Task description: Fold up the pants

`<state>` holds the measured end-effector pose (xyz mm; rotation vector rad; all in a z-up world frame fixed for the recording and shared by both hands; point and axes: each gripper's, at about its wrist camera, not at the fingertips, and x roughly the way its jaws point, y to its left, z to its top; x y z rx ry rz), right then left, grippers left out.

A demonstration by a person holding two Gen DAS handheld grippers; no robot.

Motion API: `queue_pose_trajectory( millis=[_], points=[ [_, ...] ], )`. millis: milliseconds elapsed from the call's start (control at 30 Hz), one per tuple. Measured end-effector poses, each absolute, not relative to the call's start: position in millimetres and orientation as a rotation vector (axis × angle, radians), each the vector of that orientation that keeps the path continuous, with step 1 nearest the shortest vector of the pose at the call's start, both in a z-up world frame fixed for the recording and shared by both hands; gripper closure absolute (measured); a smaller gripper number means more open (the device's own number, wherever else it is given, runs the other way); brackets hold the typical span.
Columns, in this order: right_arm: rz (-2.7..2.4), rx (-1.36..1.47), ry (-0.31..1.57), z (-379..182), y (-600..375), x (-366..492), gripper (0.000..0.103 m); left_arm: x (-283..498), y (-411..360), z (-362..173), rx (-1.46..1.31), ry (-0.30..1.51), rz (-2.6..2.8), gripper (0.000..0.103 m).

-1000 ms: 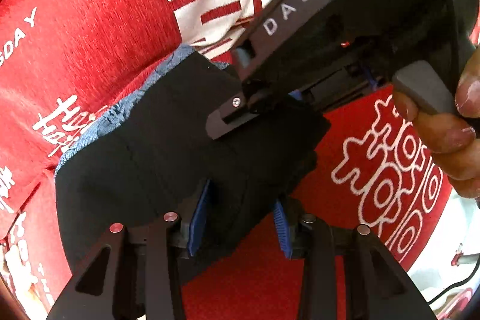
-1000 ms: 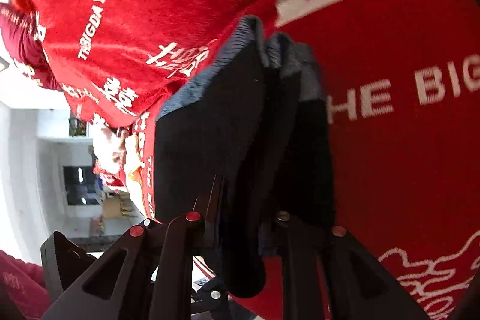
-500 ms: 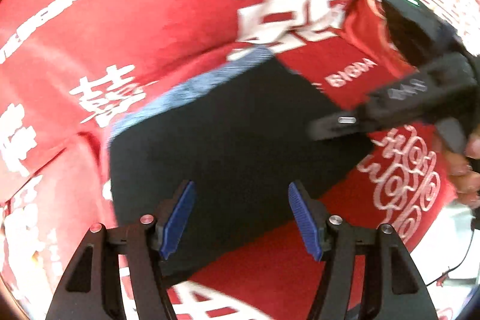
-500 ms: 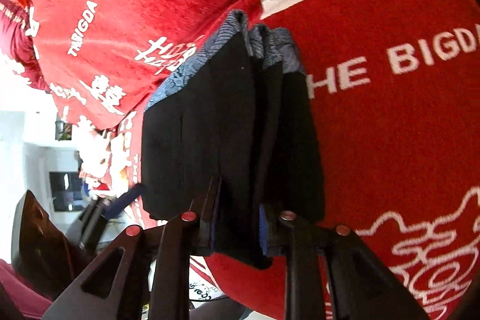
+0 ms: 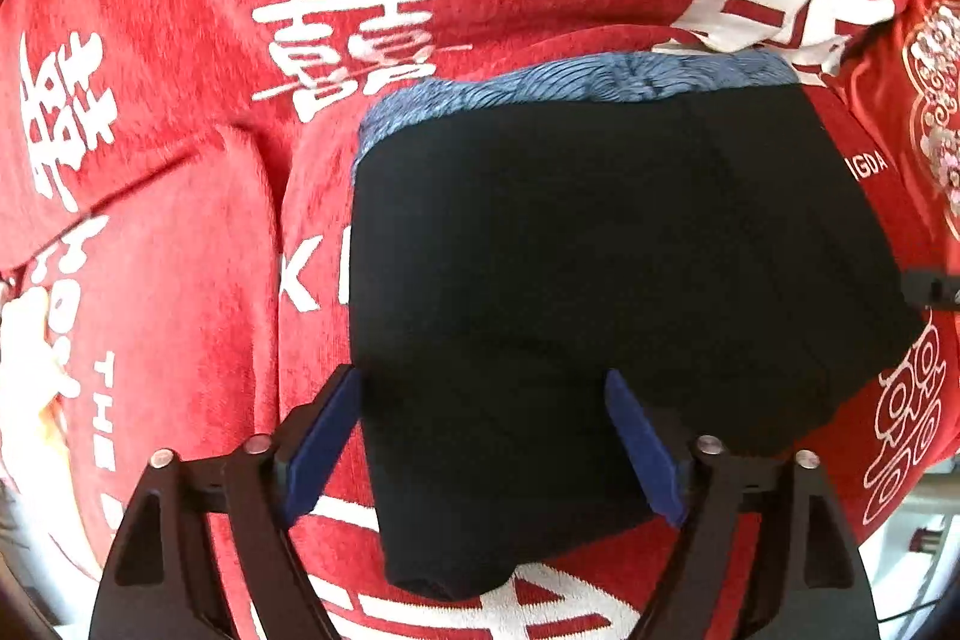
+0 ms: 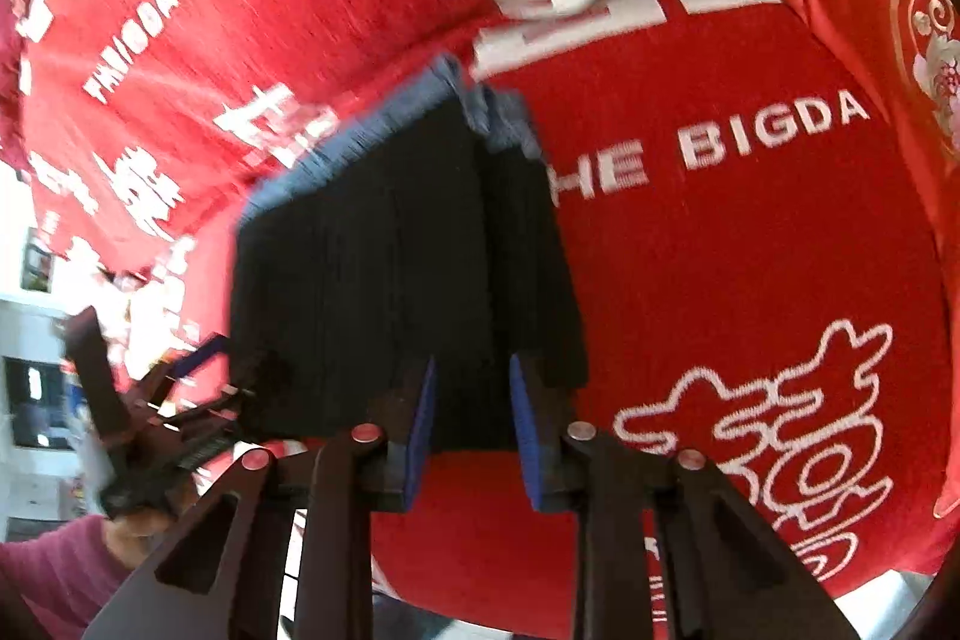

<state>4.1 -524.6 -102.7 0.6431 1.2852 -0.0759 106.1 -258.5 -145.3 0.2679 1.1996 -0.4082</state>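
Note:
The black pants (image 5: 600, 280) lie folded into a compact rectangle on the red cloth, with a blue patterned waistband (image 5: 570, 85) along the far edge. My left gripper (image 5: 483, 445) is open and empty, its blue pads on either side of the near edge of the pants. In the right wrist view the folded pants (image 6: 384, 274) show several stacked layers. My right gripper (image 6: 471, 418) has its jaws parted, with the near edge of the pants between the pads; no clamping shows. The left gripper also shows in the right wrist view (image 6: 180, 400), blurred at the left.
A red cloth with white lettering (image 5: 180, 40) covers the surface and has wrinkles on the left. Its edge drops off at the lower right (image 5: 912, 508) and at the bottom of the right wrist view (image 6: 720, 610). A room shows beyond at the left (image 6: 36, 340).
My left gripper let go of the pants, opened wide and drew back. My right gripper loosened its hold on the folded edge, its jaws now apart. The pants settled flat.

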Motion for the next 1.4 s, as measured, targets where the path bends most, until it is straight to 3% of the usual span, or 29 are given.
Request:
queue_pose_trajectory(
  millis=[300, 467, 900, 967, 1400],
  points=[
    [-0.148, 0.666, 1.316, -115, -523, 2, 0.075, 106, -254, -142, 0.271, 1.228, -0.448, 0.013],
    [-0.221, 0.710, 1.321, -110, -518, -8, 0.058, 101, -248, -139, 0.271, 1.269, -0.440, 0.013],
    [-0.289, 0.672, 1.287, -83, -470, -24, 0.047, 102, -234, -126, 0.255, 1.339, -0.481, 0.013],
    [-0.279, 0.681, 1.287, -85, -459, -24, 0.046, 102, -230, -126, 0.255, 1.349, -0.481, 0.000],
    [-0.168, 0.674, 1.330, -101, -396, -12, 0.025, 107, -203, -129, 0.282, 1.383, -0.487, 0.000]
  ],
)
